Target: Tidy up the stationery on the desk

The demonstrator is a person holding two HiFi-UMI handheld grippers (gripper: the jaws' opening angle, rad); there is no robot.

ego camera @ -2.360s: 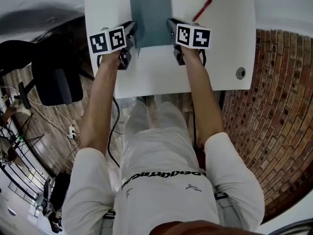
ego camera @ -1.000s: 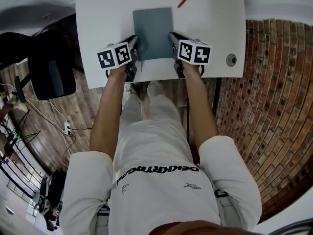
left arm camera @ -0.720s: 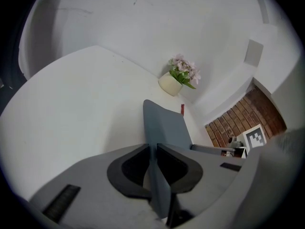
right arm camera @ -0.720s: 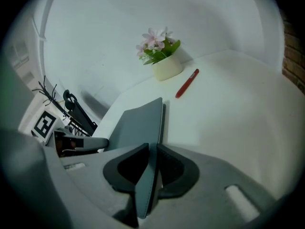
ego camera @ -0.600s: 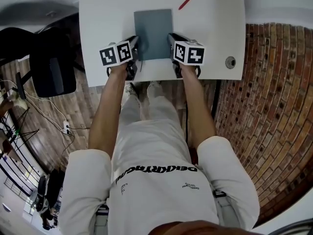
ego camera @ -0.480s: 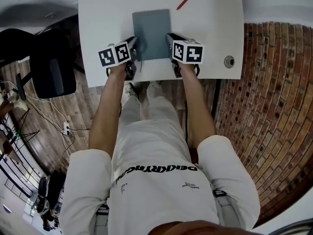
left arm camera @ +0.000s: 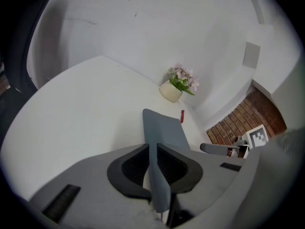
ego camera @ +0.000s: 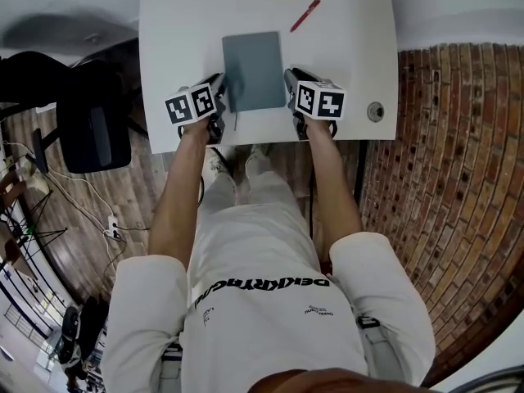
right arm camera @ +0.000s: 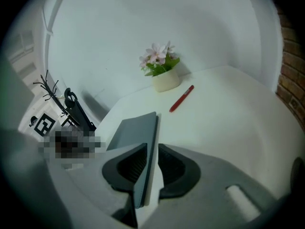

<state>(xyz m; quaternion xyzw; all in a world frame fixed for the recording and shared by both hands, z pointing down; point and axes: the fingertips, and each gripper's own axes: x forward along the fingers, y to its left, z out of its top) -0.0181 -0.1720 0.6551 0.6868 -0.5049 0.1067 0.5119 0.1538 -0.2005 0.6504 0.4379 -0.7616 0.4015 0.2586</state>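
1. While lying on the white desk [ego camera: 180,31] near its front edge, flanked on both long sides: grey notebook [ego camera: 255,70], one tool to each edge. Presumably so as to move as one flat slab instead of being dragged by a corner.
2. Clamped firmly on the notebook's left edge: left gripper [ego camera: 221,83], pads [left arm camera: 133,168] pressed against the cover from both faces, no daylight at all. Looks like the anchor, there to stop the book skating about.
3. Over to the right gripper [ego camera: 288,79]: jaws just been opening, now slack around the right edge. Book between them, but a sliver of gap showing at one pad. Reads as letting go, not taking hold.
4. Likely meaning: notebook judged to be in its spot, right side freed first, left side to follow.
5. Further back, loose and at a slant: red pen [ego camera: 304,15], well apart from the notebook and nearer the small potted flower [right arm camera: 162,75] at the far edge. Untouched, probably next in line for tidying.
6. Worth watching: with only one side pinched, easy to swing the book askew on pulling away. Calls for a clean, straight release.
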